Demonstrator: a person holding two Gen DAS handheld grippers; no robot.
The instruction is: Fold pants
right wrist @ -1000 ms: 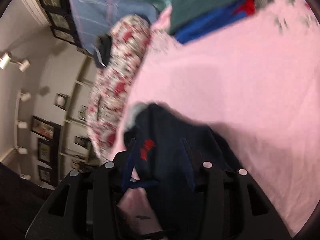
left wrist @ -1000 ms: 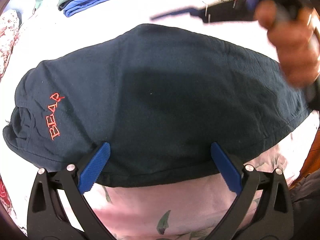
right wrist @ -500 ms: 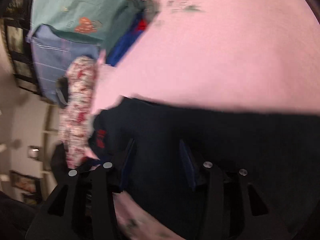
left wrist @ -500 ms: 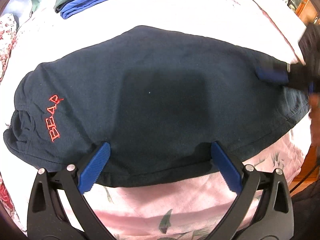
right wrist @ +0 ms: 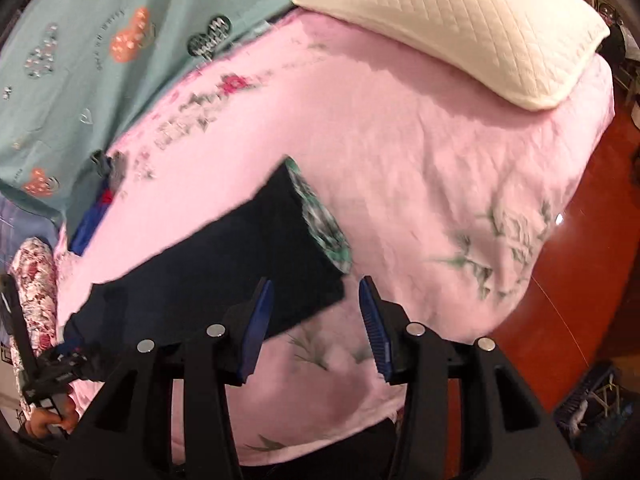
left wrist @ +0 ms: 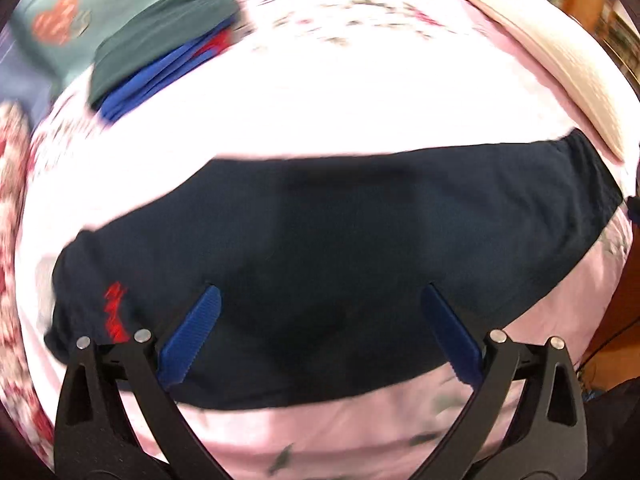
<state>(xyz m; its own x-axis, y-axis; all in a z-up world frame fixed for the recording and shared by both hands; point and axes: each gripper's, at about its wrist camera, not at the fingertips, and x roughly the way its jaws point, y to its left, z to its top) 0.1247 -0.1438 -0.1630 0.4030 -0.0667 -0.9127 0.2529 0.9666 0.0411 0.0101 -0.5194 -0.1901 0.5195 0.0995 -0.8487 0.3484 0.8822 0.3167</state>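
two sets of jaws parted, empty, navy pants (left wrist: 340, 240) under left gripper (left wrist: 320, 332), beside right gripper (right wrist: 316, 312)

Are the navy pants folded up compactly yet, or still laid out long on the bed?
Still laid out long: the navy pants stretch flat across the pink bedspread as one band.

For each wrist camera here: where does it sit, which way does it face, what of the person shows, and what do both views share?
Left wrist: on the left gripper, tilted down at the dark navy pants on the pink floral bedspread; only its open blue-padded jaws show.
Right wrist: on the right gripper, facing down at the pants' end and the white quilted pillow; a hand shows.
Shared: pants, bedspread, pillow.
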